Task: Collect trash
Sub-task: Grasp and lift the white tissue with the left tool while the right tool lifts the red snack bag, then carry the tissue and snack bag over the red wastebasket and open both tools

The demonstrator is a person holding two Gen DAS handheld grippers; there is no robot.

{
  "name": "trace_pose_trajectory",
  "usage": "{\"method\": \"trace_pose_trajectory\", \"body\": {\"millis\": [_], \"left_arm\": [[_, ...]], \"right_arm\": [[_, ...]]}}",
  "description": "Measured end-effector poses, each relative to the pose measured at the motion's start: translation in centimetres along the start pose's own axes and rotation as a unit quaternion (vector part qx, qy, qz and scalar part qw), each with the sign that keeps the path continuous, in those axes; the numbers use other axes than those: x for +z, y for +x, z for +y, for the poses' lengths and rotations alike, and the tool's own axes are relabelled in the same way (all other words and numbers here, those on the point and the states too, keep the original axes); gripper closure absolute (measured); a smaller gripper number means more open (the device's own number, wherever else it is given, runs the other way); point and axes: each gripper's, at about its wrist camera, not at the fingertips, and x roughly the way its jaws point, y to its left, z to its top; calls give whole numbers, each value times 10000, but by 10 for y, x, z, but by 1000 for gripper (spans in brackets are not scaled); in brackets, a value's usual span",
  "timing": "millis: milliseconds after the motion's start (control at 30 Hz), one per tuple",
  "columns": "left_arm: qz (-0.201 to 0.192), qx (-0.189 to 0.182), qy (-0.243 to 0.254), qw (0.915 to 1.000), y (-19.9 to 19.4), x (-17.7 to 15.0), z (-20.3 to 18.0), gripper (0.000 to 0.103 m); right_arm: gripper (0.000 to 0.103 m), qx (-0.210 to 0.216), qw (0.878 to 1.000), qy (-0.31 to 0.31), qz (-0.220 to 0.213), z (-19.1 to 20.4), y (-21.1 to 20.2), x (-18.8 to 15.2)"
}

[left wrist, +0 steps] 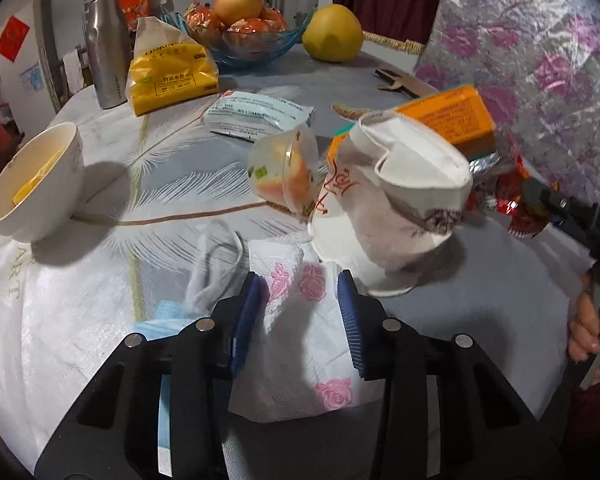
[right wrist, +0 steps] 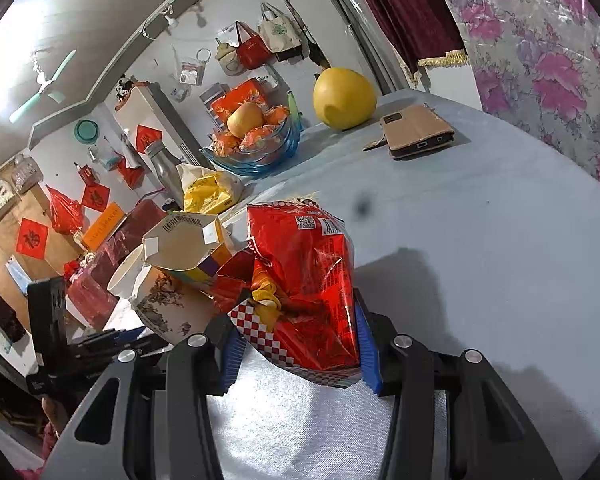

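Observation:
My left gripper (left wrist: 303, 312) is open, its blue pads on either side of a white napkin with pink roses (left wrist: 300, 344) lying on the table. A crumpled paper cup (left wrist: 392, 208), an orange carton (left wrist: 448, 120) and a red snack wrapper (left wrist: 516, 200) hang together above the table. My right gripper (right wrist: 300, 344) is shut on the red snack bag (right wrist: 308, 280); the carton (right wrist: 188, 244) and paper cup (right wrist: 148, 284) show beside it. A clear plastic cup (left wrist: 284, 168) lies on its side. A face mask (left wrist: 172, 316) lies left of the napkin.
A white bowl (left wrist: 32, 184) stands at the left. A yellow packet (left wrist: 168, 76), steel bottle (left wrist: 104, 44), blue fruit bowl (left wrist: 252, 44), pomelo (left wrist: 332, 34), wipes pack (left wrist: 260, 116) and phone case (right wrist: 416, 132) lie farther back. A floral wall (left wrist: 540, 60) is at the right.

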Motion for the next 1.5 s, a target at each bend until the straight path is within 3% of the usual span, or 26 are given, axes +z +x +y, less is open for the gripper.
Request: {"method": "trace_pose_trajectory", "body": {"millis": [133,233,433,567,900,1167,1500], "left_arm": [[-32,150,35,9999,-2,-3,-3,70],[-38,182,-28,9998,-7,-7,0,69],[91,225,39,9997,-9,-13,-2,68],[-160,-74,19,9998,-24,-22,-8,86],[-84,-378,-67,9992,-36,-46,-34,91],[-582,-667,-228,9958,-71,-62,-48,93],[-1027,-702,-163,9921,-115,-68,-68,94]], "right_arm": [[56,-170,9996,-130,-187,6,-6,-2],[56,-328,9989,-253,-209,10,-7,-6],[56,-246,9993,-248,-152,14,-10,-15],[56,-273,9988,-325,-248,18,-20,-19],[57,-236,9983,-359,-390,23,-53,-30],[57,-137,9961,-502,-712,38,-100,-35],[57,-163,9927,-581,-1040,46,-160,-53]]}}
